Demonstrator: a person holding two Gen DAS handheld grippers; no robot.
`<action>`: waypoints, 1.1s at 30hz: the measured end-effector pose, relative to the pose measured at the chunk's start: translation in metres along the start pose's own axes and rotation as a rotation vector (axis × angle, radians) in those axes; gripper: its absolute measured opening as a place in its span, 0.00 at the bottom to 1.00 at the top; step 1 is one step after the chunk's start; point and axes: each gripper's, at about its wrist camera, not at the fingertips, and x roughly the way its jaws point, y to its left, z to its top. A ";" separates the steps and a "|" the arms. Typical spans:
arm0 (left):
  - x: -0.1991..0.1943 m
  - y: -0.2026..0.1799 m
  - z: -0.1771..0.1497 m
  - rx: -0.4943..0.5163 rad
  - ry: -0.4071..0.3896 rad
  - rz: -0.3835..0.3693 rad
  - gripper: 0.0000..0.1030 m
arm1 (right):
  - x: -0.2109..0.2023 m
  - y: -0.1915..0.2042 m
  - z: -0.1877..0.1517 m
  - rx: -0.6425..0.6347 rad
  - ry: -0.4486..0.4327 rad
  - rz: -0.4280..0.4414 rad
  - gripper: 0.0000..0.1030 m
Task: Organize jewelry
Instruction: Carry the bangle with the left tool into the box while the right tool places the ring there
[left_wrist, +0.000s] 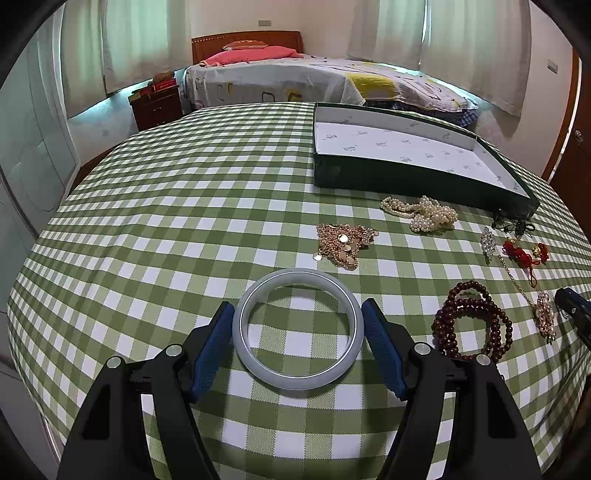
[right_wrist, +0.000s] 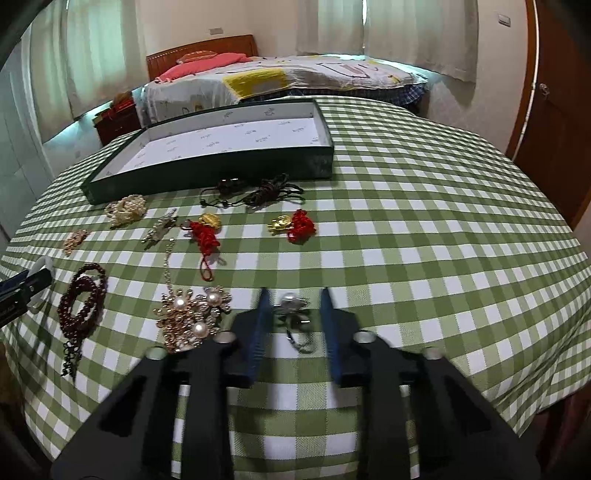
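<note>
A pale grey-white bangle (left_wrist: 255, 354) lies flat on the green checked tablecloth (left_wrist: 166, 240). My left gripper (left_wrist: 298, 303) is shut on it, its blue pads (left_wrist: 216, 343) pressed against the bangle's left and right sides. In the right wrist view, a small silver brooch with a pearl (right_wrist: 291, 302) lies between the fingers of my right gripper (right_wrist: 294, 295). Those jaws stand narrow, with a slim gap on each side of the brooch. The dark green box (left_wrist: 406, 179) with a white lining sits open and empty at the far right; in the right wrist view the box (right_wrist: 221, 171) is ahead.
Loose on the cloth lie a pearl bunch (left_wrist: 424, 214), gold coin chain (left_wrist: 345, 243), brown bead strand (left_wrist: 472, 325), red knots (right_wrist: 205, 236), gold charms (right_wrist: 280, 223), dark cords (right_wrist: 258, 194) and a pearl flower necklace (right_wrist: 188, 317). A bed (left_wrist: 295, 77) stands behind.
</note>
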 end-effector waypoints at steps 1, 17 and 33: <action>0.000 0.000 0.000 0.000 0.000 0.000 0.66 | 0.000 0.001 0.000 -0.004 0.000 0.003 0.20; -0.018 -0.004 0.013 0.004 -0.055 -0.010 0.66 | -0.025 0.010 0.024 -0.017 -0.082 0.041 0.19; -0.019 -0.045 0.101 0.052 -0.199 -0.076 0.66 | -0.014 0.020 0.125 -0.017 -0.213 0.089 0.19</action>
